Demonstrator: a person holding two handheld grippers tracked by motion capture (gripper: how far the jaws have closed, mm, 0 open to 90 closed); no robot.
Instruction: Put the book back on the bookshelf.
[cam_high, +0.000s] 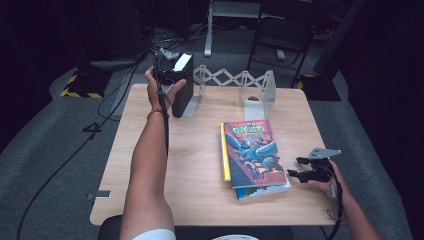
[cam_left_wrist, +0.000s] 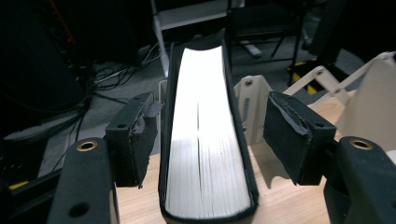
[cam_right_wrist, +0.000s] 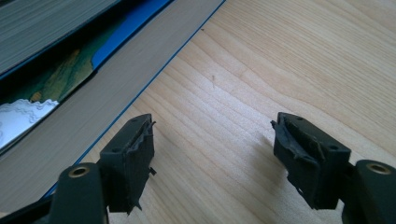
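Black hardback stood in the rack, the hand letting go.

The thick black-covered book stands upright at the left end of the white folding metal book rack; the left gripper, arm stretched far forward, has its jaws spread to either side of the book, pads clear of the covers. Next, I judge, it backs off. The right gripper rests low on the table, jaws apart and empty, right of the colourful stacked books lying in front of the rack.
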